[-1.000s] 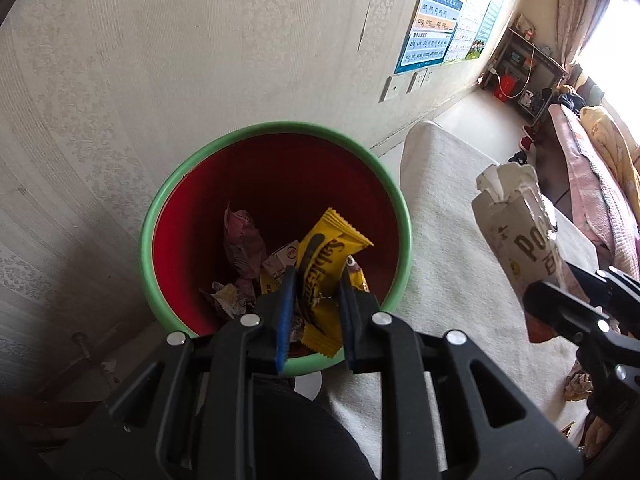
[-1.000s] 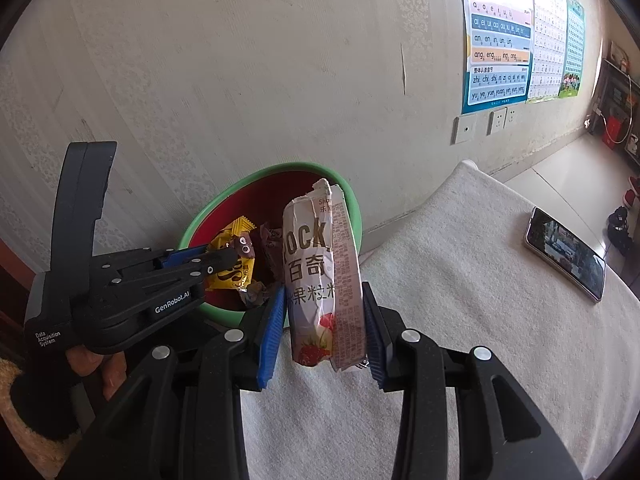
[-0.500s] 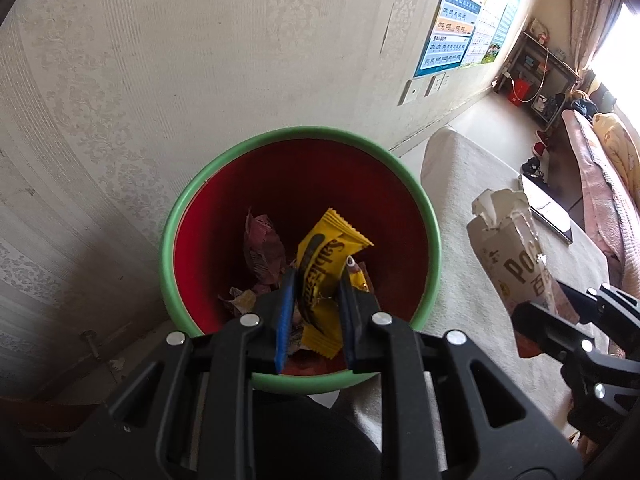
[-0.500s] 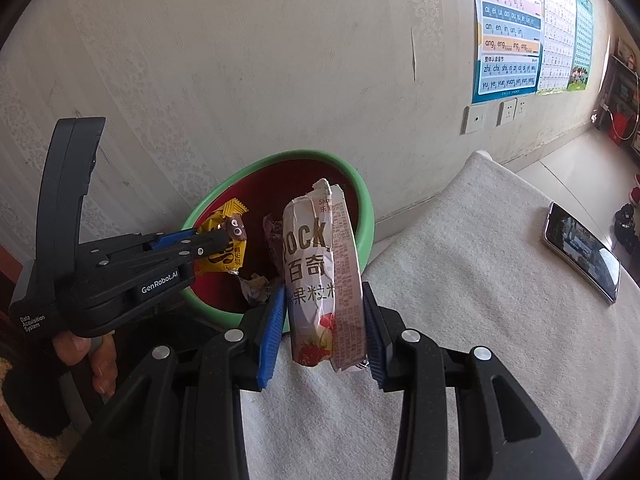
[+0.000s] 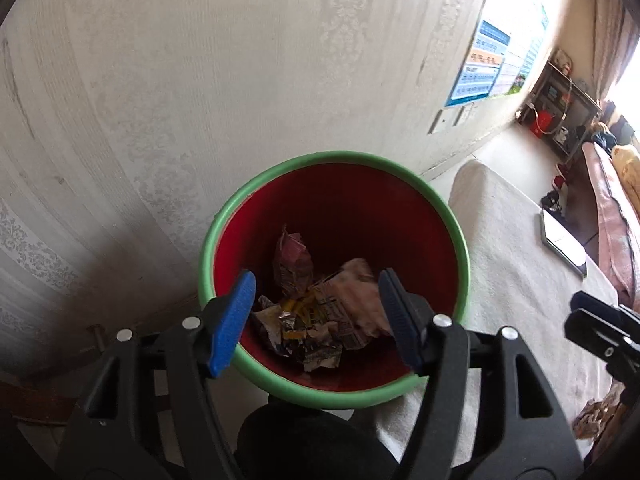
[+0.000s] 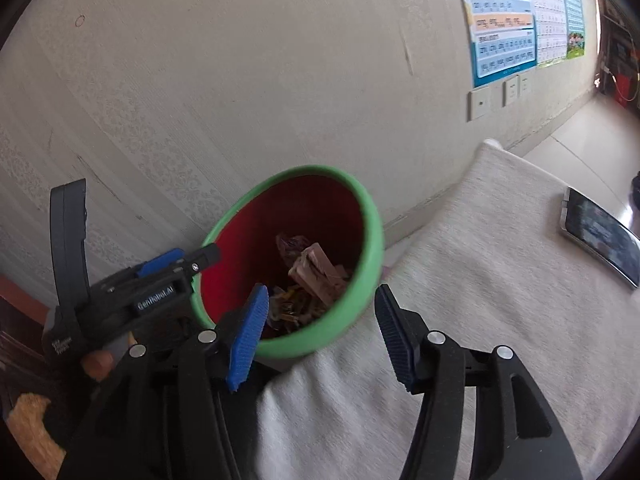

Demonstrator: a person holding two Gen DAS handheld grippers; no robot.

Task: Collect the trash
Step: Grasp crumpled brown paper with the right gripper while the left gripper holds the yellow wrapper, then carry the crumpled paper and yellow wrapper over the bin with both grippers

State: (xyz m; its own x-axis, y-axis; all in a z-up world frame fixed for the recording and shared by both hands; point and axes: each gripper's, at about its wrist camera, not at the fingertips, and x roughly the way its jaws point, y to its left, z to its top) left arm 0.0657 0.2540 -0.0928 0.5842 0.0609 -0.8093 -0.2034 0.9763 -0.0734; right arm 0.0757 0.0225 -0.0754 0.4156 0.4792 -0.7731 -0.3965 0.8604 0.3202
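A red bin with a green rim point(image 5: 458, 236) stands against the wall; it also shows in the right wrist view point(image 6: 372, 216). Inside lie several wrappers, among them a yellow wrapper point(image 5: 298, 310) and a pale snack packet point(image 5: 356, 300), which also shows in the right wrist view point(image 6: 320, 270). My left gripper point(image 5: 318, 318) is open and empty above the bin's near rim. My right gripper point(image 6: 320, 330) is open and empty just in front of the bin. The left gripper shows from the side in the right wrist view point(image 6: 176, 264).
A table with a white cloth point(image 6: 480, 280) lies right of the bin. A phone point(image 6: 600, 236) rests on it at the far right. Crumpled trash point(image 5: 598, 416) lies on the cloth at the lower right. The patterned wall point(image 5: 200, 80) is close behind the bin.
Both grippers have opened. The yellow wrapper has left the left gripper and the snack packet has left the right; both now lie in the bin.
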